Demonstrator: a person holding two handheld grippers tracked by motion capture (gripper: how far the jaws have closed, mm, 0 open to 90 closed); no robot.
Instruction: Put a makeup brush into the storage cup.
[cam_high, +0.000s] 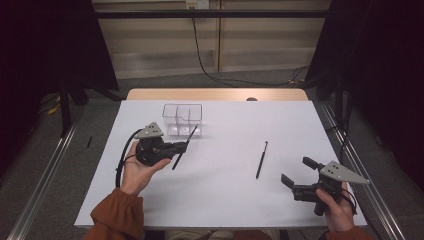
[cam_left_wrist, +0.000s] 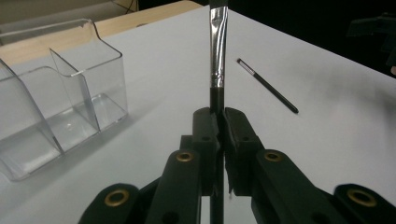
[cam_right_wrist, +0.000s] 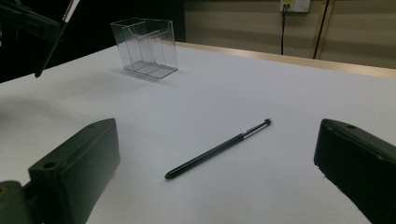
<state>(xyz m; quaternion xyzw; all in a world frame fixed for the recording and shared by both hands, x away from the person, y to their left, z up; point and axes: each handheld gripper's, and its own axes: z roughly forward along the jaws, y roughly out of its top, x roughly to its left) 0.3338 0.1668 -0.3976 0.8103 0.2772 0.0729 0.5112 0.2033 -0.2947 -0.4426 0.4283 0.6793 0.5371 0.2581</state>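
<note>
— Our left gripper sits closest to us, and its two black jaws are pressed tight on a thin black brush with a shiny silver band. We hold it low on the dark handle.

— Where is it from the clear plastic box with little rooms inside?

— Just beside the box, near its front right corner, with the brush tip leaning up by the box wall. We think the brush is very light and stiff, but skinny and smooth, so it could slip or twist.

— And the other one?

— A second thin black brush lies flat on the white table, well to the right of the box. Our right gripper is near it, jaws spread wide, holding nothing. We think the middle of its handle is the best place to pinch.
</note>
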